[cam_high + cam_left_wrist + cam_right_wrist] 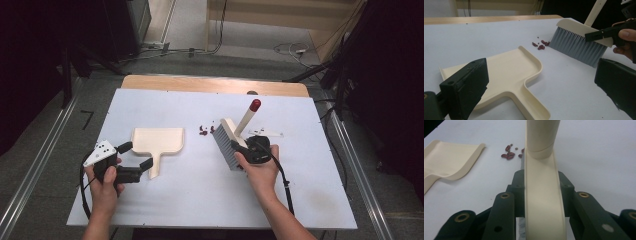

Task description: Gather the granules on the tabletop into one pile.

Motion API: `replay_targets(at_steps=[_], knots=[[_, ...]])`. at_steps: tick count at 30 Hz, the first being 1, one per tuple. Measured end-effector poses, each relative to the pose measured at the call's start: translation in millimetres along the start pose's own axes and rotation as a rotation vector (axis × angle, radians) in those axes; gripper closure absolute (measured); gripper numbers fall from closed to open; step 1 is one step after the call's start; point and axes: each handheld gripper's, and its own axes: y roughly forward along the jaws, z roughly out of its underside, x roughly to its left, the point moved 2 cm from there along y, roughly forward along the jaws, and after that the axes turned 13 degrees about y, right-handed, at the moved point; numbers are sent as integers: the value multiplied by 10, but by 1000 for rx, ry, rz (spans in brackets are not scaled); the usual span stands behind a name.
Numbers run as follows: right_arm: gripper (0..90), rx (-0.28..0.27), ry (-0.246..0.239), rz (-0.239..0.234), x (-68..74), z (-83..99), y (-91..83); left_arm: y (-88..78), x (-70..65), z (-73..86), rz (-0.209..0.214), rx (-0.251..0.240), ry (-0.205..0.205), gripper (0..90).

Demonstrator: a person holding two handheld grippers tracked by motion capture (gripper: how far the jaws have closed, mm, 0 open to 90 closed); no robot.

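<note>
**A:** so the right gripper (248, 148) was pinching the brush (227, 142) by its cream head, jaws pressed on both sides. Its own view was clearest on that. The left gripper (136, 155) had its jaws spread wide with nothing between them, hovering over the dustpan (157, 140) handle near the worktop's (200, 200) left edge.

**B:** where was the brush sitting?

**A:** about mid-worktop, a bit right of centre, bristles down. The beans (204, 130) lay just beside the bristles, between brush and dustpan. In the high view they were tiny red specks; the left gripper view showed them much better. The brush handle's red tip (255, 105) was cut off in both gripper views, and the right hand (260, 167) hid part of that gripper from above.
</note>
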Motion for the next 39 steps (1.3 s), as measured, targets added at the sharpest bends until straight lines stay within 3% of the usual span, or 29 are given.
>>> replay_targets(at_steps=[4, 10, 17, 21, 27, 39], knots=[[658, -9, 21, -25, 23, -25, -36, 0, 9, 1, -3, 3, 0, 0], [657, -56, -17, -63, 303, -110, -42, 6, 10, 1, -4, 3, 0, 0], [657, -62, -43, -85, 647, -212, 243, 2, 22, 3, -5, 0, -3, 0], [657, -44, -37, -77, 742, -229, 435, -1, 35, 6, -6, 2, -2, 0], [657, -34, -25, 8, 605, -249, 585, -1, 37, 9, -6, 1, -8, 0], [656, -66, 45, 63, 70, -236, 351, 23, 16, 8, -7, 12, -8, 0]])
